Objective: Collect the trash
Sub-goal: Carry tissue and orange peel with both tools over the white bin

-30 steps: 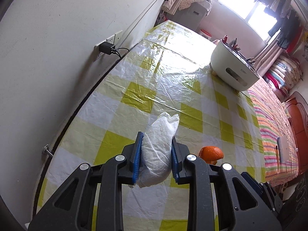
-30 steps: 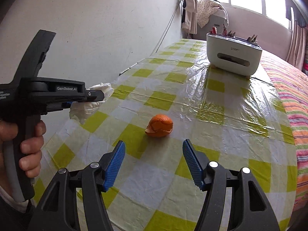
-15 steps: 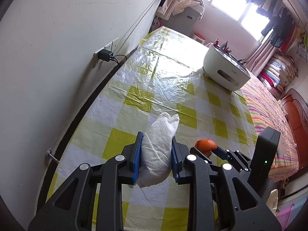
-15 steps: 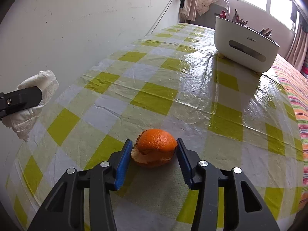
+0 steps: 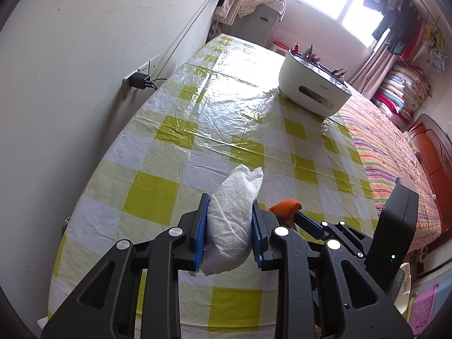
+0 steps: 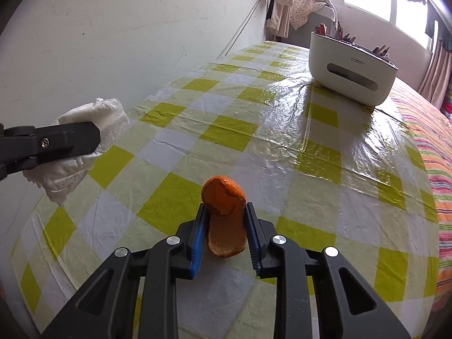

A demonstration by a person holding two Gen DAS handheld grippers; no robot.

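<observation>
The left gripper (image 5: 229,233) pinched a crumpled white tissue (image 5: 233,226) between its blue pads, with the wad held above the table (image 5: 175,130). From the right wrist view the same tissue (image 6: 84,130) stuck out past the black finger of the left gripper (image 6: 48,144), off to the left near the wall (image 6: 113,28).

The right gripper (image 6: 224,237) was closed on a piece of orange peel (image 6: 224,212), its pads pressed against both sides and the peel squeezed narrow and upright just above the yellow-and-white checked tablecloth. In the left wrist view the peel (image 5: 285,206) showed just right of the tissue, at the tip of the right gripper (image 5: 293,216).

Farther along the table stood a white box (image 6: 353,70) with a slot in its front and small raised lettering above the slot, too small to read. Pens or similar things stuck out of its top. A black charger (image 5: 139,80) sat plugged into the wall socket.
</observation>
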